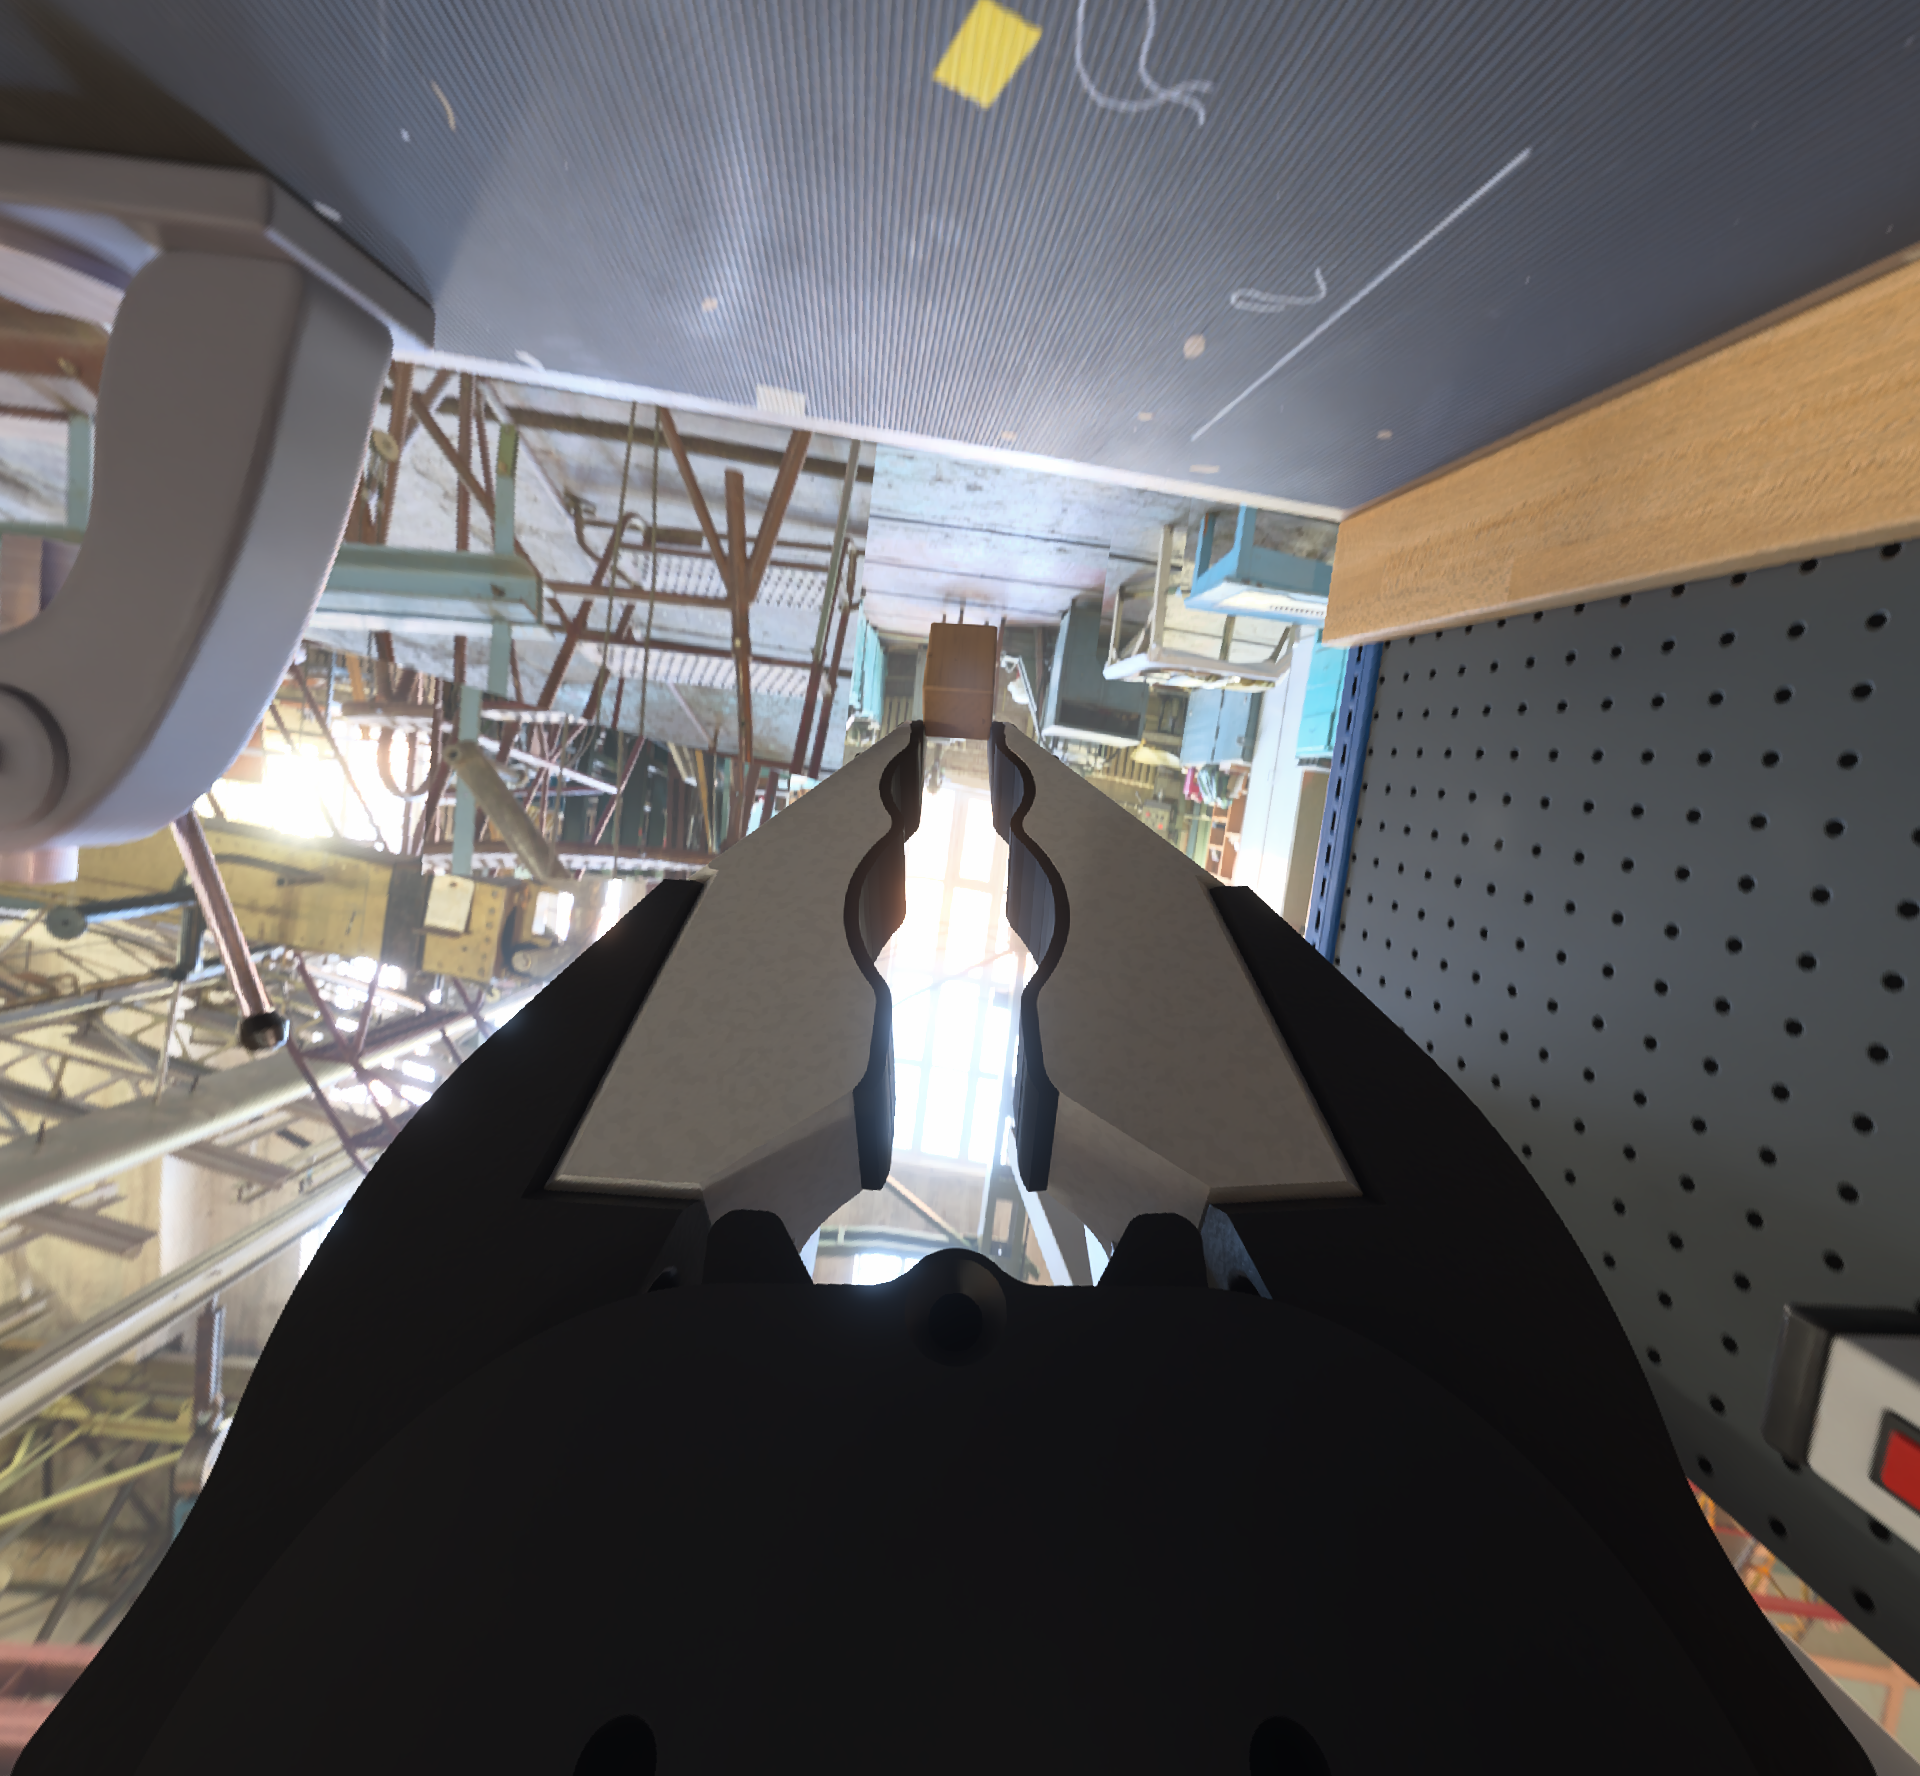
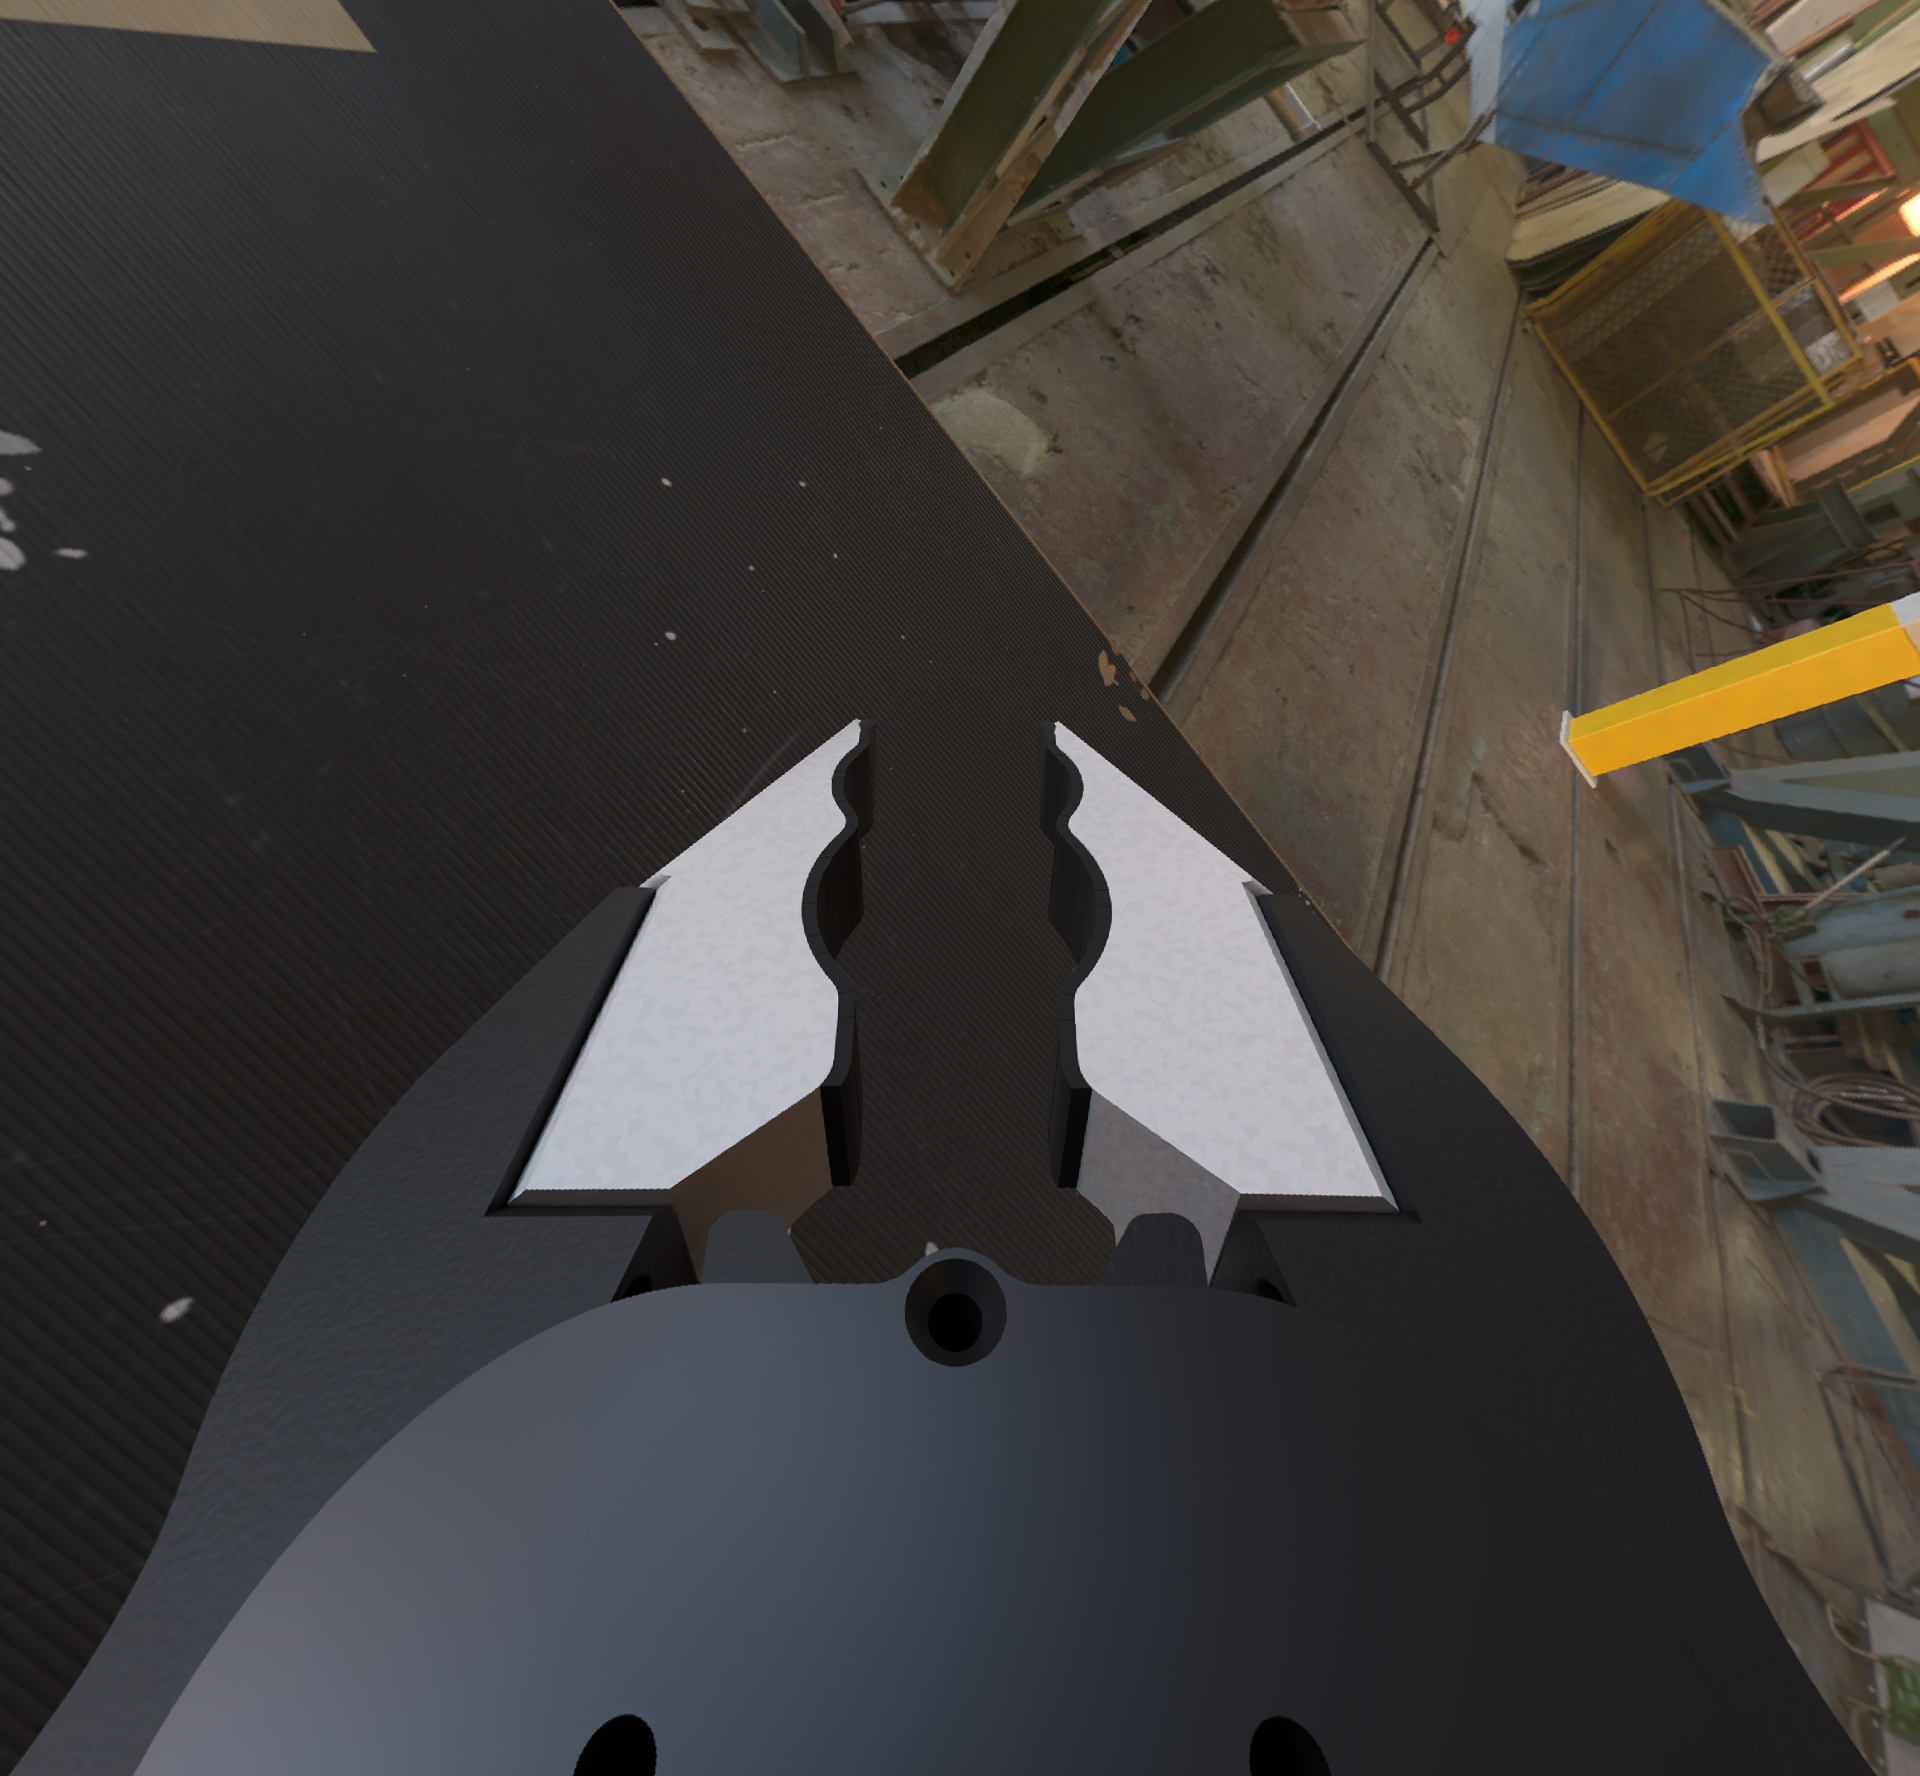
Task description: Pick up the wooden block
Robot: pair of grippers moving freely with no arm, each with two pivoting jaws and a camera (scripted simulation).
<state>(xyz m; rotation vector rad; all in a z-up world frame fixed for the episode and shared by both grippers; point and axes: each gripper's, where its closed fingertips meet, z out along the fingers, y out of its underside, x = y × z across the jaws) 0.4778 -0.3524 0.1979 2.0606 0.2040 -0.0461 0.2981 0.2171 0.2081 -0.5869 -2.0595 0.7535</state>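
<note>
In the left wrist view a small brown wooden block [image 1: 958, 687] sits clamped between the tips of my left gripper [image 1: 956, 737], which is shut on it. The block sticks out past the fingertips and is held clear of the dark ribbed mat [image 1: 935, 220], which appears at the top of this turned view. In the right wrist view my right gripper [image 2: 956, 739] is open and empty, its jaws well apart, hovering over the dark mat [image 2: 416, 583] near its edge. The block does not show in the right wrist view.
A yellow patch [image 1: 987, 51] and chalk scribbles [image 1: 1138, 53] mark the mat. A grey pegboard [image 1: 1662, 947] with a wooden rail [image 1: 1621, 490] is at right. A grey clamp-like body [image 1: 187, 531] is at left. A yellow bar [image 2: 1745, 687] shows beyond the mat edge.
</note>
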